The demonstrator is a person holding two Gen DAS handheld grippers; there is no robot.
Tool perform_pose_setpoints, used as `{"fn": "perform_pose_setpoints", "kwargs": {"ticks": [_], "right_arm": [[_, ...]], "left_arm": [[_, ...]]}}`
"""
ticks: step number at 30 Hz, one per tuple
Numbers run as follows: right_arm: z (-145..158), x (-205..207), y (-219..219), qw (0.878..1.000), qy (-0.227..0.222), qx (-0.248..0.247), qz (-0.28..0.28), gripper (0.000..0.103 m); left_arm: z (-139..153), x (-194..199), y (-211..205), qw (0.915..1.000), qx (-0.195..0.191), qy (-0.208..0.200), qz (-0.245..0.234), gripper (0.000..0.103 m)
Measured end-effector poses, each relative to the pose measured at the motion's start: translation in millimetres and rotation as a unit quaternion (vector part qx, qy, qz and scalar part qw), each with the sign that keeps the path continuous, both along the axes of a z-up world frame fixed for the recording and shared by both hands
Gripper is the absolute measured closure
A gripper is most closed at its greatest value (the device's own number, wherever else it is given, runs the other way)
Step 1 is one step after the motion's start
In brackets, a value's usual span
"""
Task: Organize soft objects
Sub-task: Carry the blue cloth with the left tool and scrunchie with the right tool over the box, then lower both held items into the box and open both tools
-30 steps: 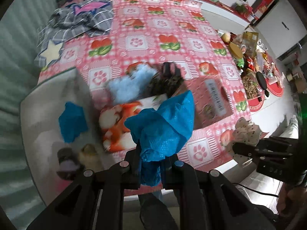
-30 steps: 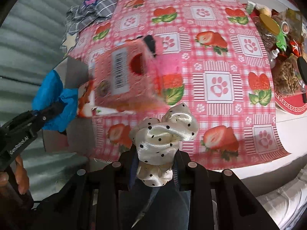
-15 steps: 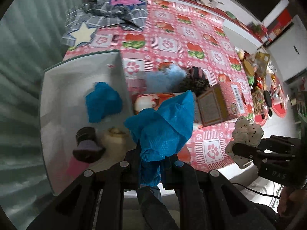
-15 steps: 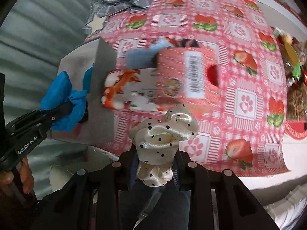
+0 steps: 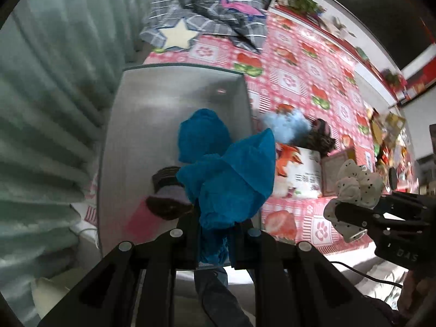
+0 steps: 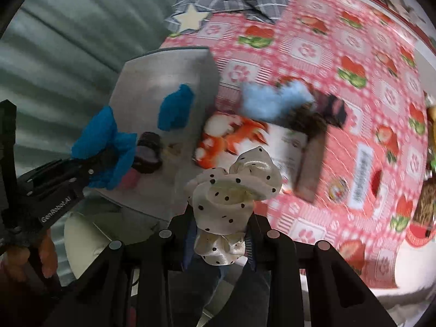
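So both grippers have been swung over toward the grey bin (image 5: 174, 103) at the bench's edge. The left gripper (image 5: 215, 234), with the blue cloth (image 5: 231, 179) pinched in it, has been carried from above the pink tablecloth (image 5: 297, 81) to right over the bin's inside, where the other blue bundle (image 5: 201, 133) and the dark roll (image 5: 167, 190) are now seen below it. The right gripper (image 6: 220, 226), with the polka-dot scrunchie (image 6: 234, 182), has been brought from over the pink carton (image 6: 351, 171) to near the bin's corner. Both views have been rolled, so the bench looks tilted differently.
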State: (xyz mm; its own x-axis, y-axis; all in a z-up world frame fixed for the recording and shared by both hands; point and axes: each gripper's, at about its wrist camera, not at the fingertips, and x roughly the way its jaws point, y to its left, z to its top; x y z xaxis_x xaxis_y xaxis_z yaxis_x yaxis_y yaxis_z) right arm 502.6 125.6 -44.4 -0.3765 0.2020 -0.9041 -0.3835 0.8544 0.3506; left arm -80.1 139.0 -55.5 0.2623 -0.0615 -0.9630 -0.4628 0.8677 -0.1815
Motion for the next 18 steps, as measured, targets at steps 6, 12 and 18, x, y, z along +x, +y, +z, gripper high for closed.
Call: {"fn": "perform_pose_setpoints", "kwargs": {"ticks": [6,12,18], "right_arm": [[-5,7,35,0.999,0.001,0.019,0.031,0.071],[-9,11,65,0.998,0.004,0.034,0.055,0.071],[-16,15,90,0.996,0.007,0.044,0.072,0.071]], "left_arm": [[-3,-8,23,0.9993,0.004,0.003,0.036,0.087],[-7,-5,42,0.9983,0.019,0.010,0.054,0.087],[-13,6,55,0.9978,0.024,0.016,0.060,0.087]]}}
